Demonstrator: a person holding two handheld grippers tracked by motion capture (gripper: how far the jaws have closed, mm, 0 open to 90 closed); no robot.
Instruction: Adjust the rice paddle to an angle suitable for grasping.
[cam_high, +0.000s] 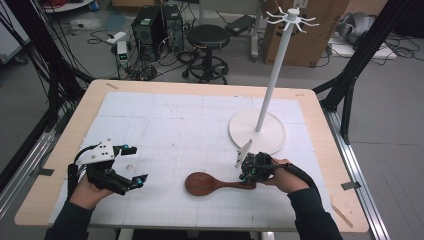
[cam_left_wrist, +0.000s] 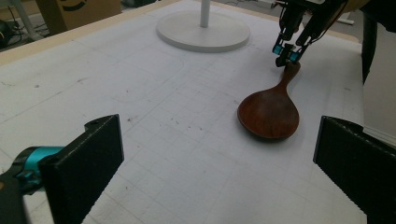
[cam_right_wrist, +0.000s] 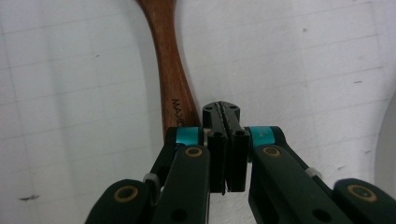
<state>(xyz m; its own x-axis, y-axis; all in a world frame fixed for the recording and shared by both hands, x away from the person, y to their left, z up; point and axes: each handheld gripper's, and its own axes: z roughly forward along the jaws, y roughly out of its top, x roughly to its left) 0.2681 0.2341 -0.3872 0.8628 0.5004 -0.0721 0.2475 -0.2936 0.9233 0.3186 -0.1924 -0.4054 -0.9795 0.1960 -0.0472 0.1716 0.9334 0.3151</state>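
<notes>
Dark reddish wood, that is what the spoon is made of, and it lies flat on the white gridded mat that covers the table, toward the near edge and a little right of the middle. Its long axis runs nearly straight across the table: the round bowl points toward the person's left, the handle toward the right. Seen from the left gripper view, the spoon has its bowl nearest that camera, hollow side up as far as I can tell, and the handle tapers away toward the other hand.

At the handle's end sits the right gripper, tipped down at the table. Its fingers are pressed together, pad against pad, with nothing between them. In the right gripper view the closed fingers stand just beside the handle's end, to its right, with the spoon stretching straight away from them; whether they touch the wood is hard to judge from that angle.

Well apart, near the table's left edge, the left gripper is held above the mat with its fingers spread wide, aimed across at the spoon's bowl.

Behind the right hand stands a white rack on a round base, its pole rising to a crown of hooks.
</notes>
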